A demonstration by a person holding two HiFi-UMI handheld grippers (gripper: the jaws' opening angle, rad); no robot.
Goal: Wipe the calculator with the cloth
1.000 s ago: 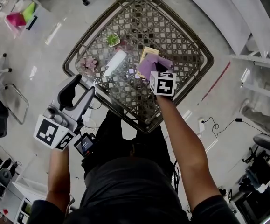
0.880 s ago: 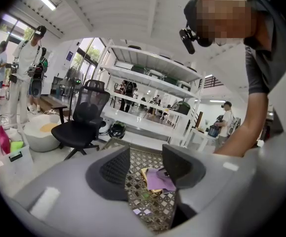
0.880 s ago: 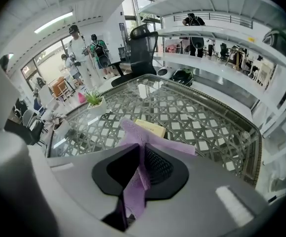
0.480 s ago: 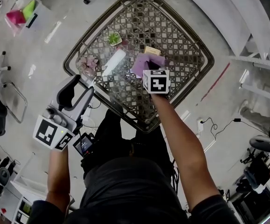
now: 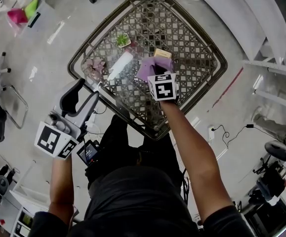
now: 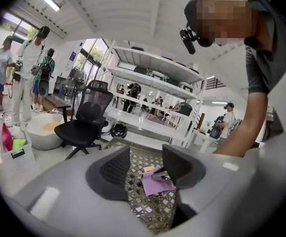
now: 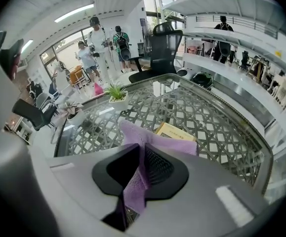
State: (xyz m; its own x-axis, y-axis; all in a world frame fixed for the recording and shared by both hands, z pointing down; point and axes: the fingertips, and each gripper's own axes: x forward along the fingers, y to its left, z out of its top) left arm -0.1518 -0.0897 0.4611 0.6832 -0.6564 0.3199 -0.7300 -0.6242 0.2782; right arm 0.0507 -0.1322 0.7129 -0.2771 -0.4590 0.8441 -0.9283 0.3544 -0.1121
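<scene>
the right gripper [image 7: 141,171] pinches a fold of the purple cloth [image 5: 146,69], draped over the near edge of the tan calculator [image 5: 161,53] on the lattice table [image 5: 197,43] — likely set to rub it — while the left gripper [image 6: 145,168], spread and empty, hangs clear.

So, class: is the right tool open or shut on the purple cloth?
Shut: in the right gripper view, the right tool has its pads pressed on the purple cloth between them.

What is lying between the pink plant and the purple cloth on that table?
A long white object lies there, between the pink plant and the cloth. The head view shows it; what it is I can't tell.
</scene>
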